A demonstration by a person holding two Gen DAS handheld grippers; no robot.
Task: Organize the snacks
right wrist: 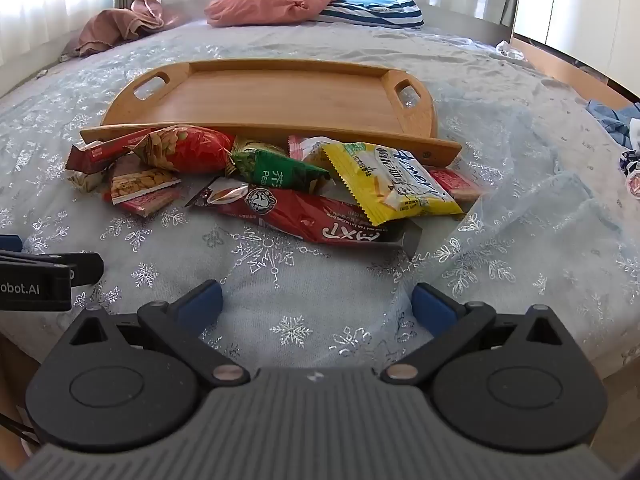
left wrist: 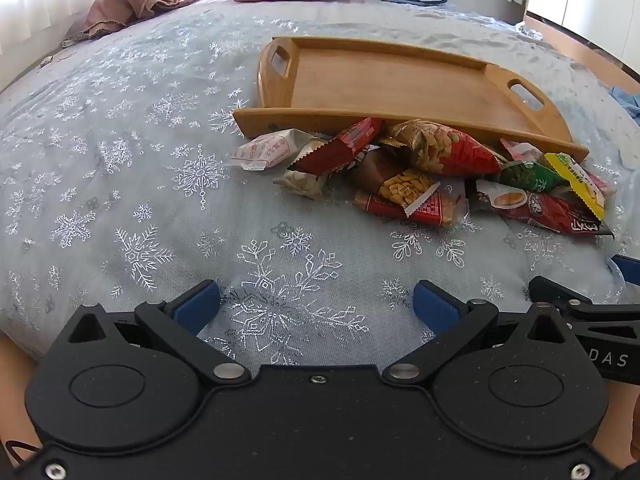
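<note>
A wooden tray (left wrist: 384,80) (right wrist: 280,96) with two cut-out handles lies on the bed, nothing in it. Against its near rim is a heap of snack packets (left wrist: 432,176) (right wrist: 256,176): a white-pink packet (left wrist: 268,150) at the left, a red peanut bag (left wrist: 444,148) (right wrist: 188,152), a green pea packet (right wrist: 280,174), a yellow packet (right wrist: 394,184) and a long red packet (right wrist: 316,216). My left gripper (left wrist: 316,306) is open over bare bedspread, short of the heap. My right gripper (right wrist: 316,304) is open too, just in front of the long red packet.
The bed has a pale blue snowflake bedspread (left wrist: 120,184) (right wrist: 520,240). At the far end lie a pink pillow (right wrist: 272,2), a striped cushion (right wrist: 376,8) and a brown cloth (left wrist: 136,4). Blue clothes (right wrist: 616,120) sit at the right edge. Each gripper shows beside the other.
</note>
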